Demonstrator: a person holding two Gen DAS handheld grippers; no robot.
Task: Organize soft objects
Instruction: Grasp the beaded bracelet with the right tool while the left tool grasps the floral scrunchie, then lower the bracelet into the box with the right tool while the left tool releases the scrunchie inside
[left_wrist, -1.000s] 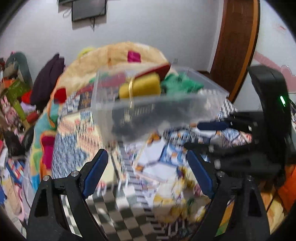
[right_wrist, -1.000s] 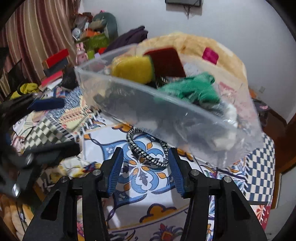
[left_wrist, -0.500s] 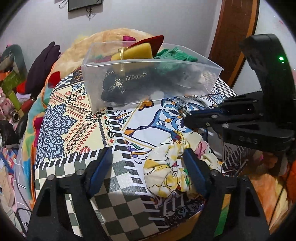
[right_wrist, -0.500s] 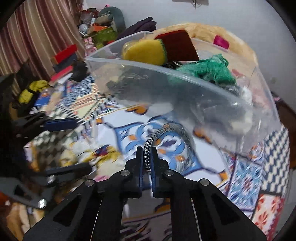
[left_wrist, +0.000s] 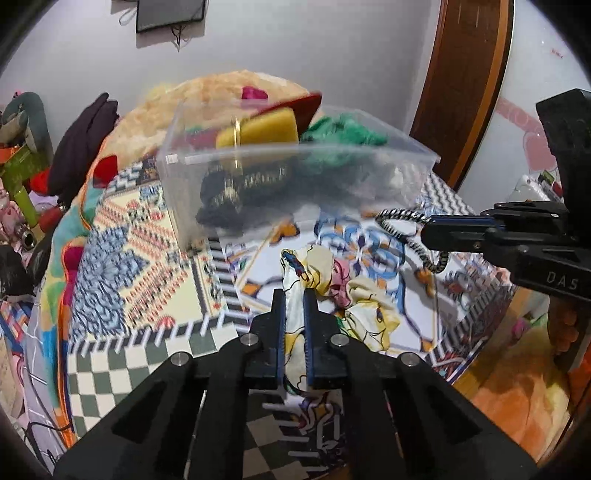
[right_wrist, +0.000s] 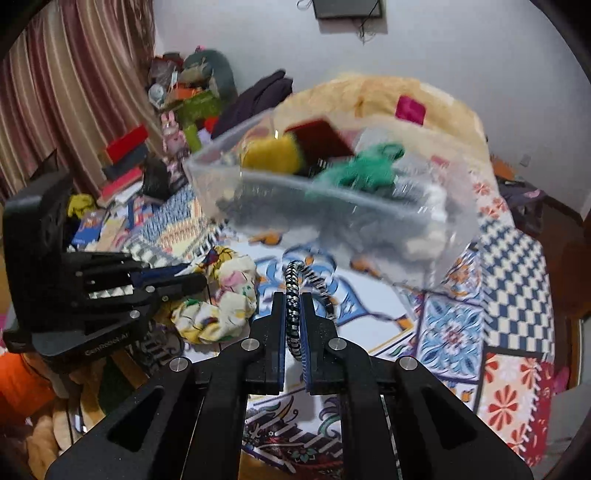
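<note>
My left gripper (left_wrist: 294, 295) is shut on a yellow floral fabric scrunchie (left_wrist: 354, 291) lying on the patterned table cover; it also shows in the right wrist view (right_wrist: 221, 299). My right gripper (right_wrist: 293, 299) is shut on a black-and-white striped hairband (right_wrist: 306, 280), lifted a little off the cover; the band also shows in the left wrist view (left_wrist: 410, 229). A clear plastic box (left_wrist: 295, 184) behind both holds a yellow sponge (left_wrist: 258, 129), green cloth (left_wrist: 347, 133) and dark items.
The table cover (right_wrist: 461, 321) is patterned in blue, orange and checks. A big plush toy (left_wrist: 207, 99) lies behind the box. Clutter of books and toys (right_wrist: 129, 166) stands at the left by the curtain. A wooden door frame (left_wrist: 461, 92) is at the right.
My left gripper has closed on the floral scrunchie. My right gripper, shut on the striped hairband half a second ago, has lifted it a little.
</note>
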